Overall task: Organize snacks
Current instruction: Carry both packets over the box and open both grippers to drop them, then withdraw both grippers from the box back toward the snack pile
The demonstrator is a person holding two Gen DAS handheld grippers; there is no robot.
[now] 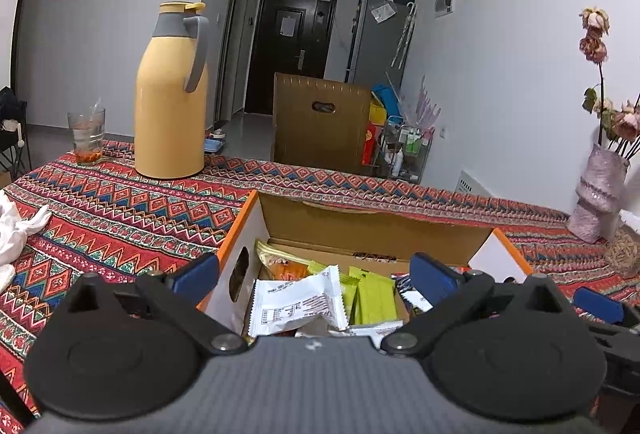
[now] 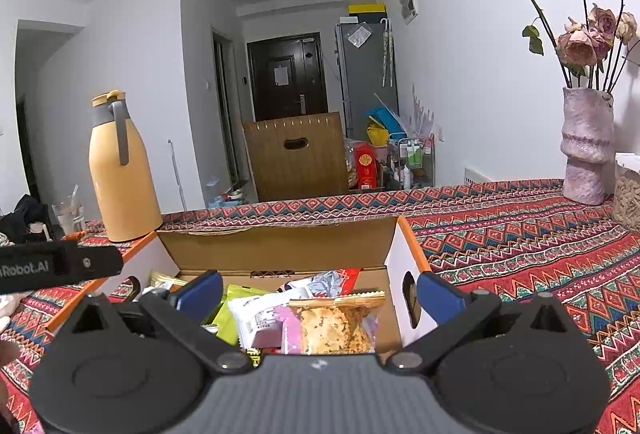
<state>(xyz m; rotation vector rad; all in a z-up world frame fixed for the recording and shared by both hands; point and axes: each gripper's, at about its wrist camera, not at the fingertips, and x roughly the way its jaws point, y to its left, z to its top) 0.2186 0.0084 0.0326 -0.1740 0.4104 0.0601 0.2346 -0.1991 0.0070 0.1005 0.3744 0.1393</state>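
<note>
Left gripper (image 1: 316, 276): jaws spread wide, nothing between the blue pads; it hangs over the near left part of the box, one pad outside the left wall, the other over the snacks
Right gripper (image 2: 320, 292): jaws spread wide, pinching nothing; left pad over the snacks, right pad outside the right wall by its handle slot
Box (image 1: 372, 224): open cardboard carton with orange edges, sitting on the tablecloth, far flap standing up; both side walls have an oval handle hole
Snacks: loose in the box, piled together
White packet (image 1: 300, 304): on top of the pile at the left, printed side up, tilted
Green packets (image 1: 374, 298): just right of the white packet, standing on edge
Cracker pack (image 2: 336, 326): clear wrapper with a round biscuit, at the near right of the box, touching a pink wrapper (image 2: 286, 322)
Tablecloth (image 1: 120, 218): red patterned weave covering the table
Flask (image 1: 172, 94): yellow with grey handle, upright, beyond the box to the left
Glass (image 1: 86, 134): left of the flask, near it
Vase (image 2: 586, 146): pink, holding dried roses, at the far right of the table, well apart from the box
White cloth (image 1: 16, 230): crumpled at the left edge
</note>
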